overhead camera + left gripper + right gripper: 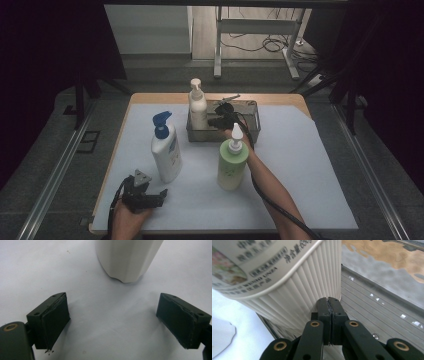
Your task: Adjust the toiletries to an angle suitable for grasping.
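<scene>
A cream pump bottle [197,106] stands at the left end of a grey metal basket [254,111] at the back of the table. My right gripper [214,121] reaches into the basket beside it. In the right gripper view its jaws [330,301] are shut on nothing, with the tips against the bottle's ribbed side [294,282]. A white bottle with a blue pump [166,149] stands left of centre. My left gripper [156,195] rests open on the mat just in front of it. The left gripper view shows the bottle's base [127,261] ahead of the wide-open gripper [112,315].
A green bottle with a white pump [232,162] stands mid-table, right beside the right forearm. A white mat [300,170] covers the wooden table. The basket floor [374,307] is bare to the right of the cream bottle. Dark floor and rails flank the table.
</scene>
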`<state>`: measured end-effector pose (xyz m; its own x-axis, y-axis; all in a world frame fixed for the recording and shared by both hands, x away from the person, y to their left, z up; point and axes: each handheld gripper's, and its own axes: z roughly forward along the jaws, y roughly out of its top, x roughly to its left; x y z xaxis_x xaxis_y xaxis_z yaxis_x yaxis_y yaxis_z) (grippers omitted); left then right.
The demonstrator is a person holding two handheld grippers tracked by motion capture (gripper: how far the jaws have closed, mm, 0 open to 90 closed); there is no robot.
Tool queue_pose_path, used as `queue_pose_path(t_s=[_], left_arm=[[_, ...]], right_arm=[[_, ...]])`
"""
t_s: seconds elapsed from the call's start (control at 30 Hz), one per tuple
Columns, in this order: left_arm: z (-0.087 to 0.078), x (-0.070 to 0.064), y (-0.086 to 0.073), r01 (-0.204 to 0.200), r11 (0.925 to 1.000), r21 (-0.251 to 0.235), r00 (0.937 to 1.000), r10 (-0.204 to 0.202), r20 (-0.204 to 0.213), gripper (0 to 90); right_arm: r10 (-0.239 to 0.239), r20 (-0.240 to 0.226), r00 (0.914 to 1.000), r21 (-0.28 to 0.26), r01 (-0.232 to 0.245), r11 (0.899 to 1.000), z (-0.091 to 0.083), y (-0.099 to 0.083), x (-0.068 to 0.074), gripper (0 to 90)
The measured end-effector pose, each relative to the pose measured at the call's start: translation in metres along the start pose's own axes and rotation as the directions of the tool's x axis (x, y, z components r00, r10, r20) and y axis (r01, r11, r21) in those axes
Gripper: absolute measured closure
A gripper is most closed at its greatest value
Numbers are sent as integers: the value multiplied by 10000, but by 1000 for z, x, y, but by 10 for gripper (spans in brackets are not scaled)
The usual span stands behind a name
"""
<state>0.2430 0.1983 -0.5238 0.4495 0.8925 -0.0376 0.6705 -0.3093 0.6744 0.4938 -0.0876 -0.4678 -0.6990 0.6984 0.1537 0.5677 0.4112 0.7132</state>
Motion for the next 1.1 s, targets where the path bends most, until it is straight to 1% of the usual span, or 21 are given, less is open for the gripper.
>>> queue_pose_path(t_s=[0.07, 0.23, 0.3, 0.37, 0.53, 0.6, 0.63, 0.67, 0.7, 0.83, 0.97, 1.03, 1.1], left_arm=[[0, 0, 0, -3, 10000, 2, 10000, 3, 0, 106], [0, 0, 0, -4, 10000, 4, 10000, 4, 1, 105], [0, 0, 0, -1, 10000, 2, 10000, 1, 1, 106], [0, 0, 0, -4, 10000, 3, 10000, 4, 1, 106], [0, 0, 0, -5, 10000, 4, 10000, 5, 3, 106], [0, 0, 0, -6, 10000, 2, 10000, 6, 4, 106], [0, 0, 0, -5, 10000, 4, 10000, 5, 3, 106], [0, 0, 0, -9, 10000, 4, 10000, 9, 2, 105], [0, 0, 0, -8, 10000, 3, 10000, 8, 1, 106], [0, 0, 0, -7, 10000, 4, 10000, 7, 2, 105], [0, 0, 0, -9, 10000, 6, 10000, 9, 1, 106], [0, 0, 0, -10, 10000, 4, 10000, 10, 2, 105], [0, 0, 0, -13, 10000, 2, 10000, 13, -1, 106]], right_arm=[[24, -75, 10000, -27, -24, 10000, 0, 1, 2, 886], [-116, -273, 9996, -86, 114, 9999, 0, 2, 3, 884], [-122, -282, 9995, -84, 119, 9999, 0, 2, 3, 885], [-102, -424, 9990, -126, 97, 9999, 0, 1, 3, 885], [-259, -557, 9981, -134, 252, 9996, 0, 1, 2, 884], [-238, -630, 9977, -173, 228, 9996, 0, 1, 3, 887], [-236, -742, 9970, -193, 222, 9996, -1, 2, 3, 890], [-333, -927, 9951, -243, 312, 9992, -1, 2, 6, 894], [-493, -816, 9954, -223, 477, 9986, -1, 3, 7, 894], [-420, -896, 9951, -216, 402, 9990, -1, 2, 6, 895], [-487, -960, 9942, -259, 464, 9986, -1, 2, 7, 895], [-495, -951, 9942, -227, 476, 9986, -1, 2, 7, 894], [-567, -855, 9947, -175, 554, 9983, -2, 1, 7, 875]])
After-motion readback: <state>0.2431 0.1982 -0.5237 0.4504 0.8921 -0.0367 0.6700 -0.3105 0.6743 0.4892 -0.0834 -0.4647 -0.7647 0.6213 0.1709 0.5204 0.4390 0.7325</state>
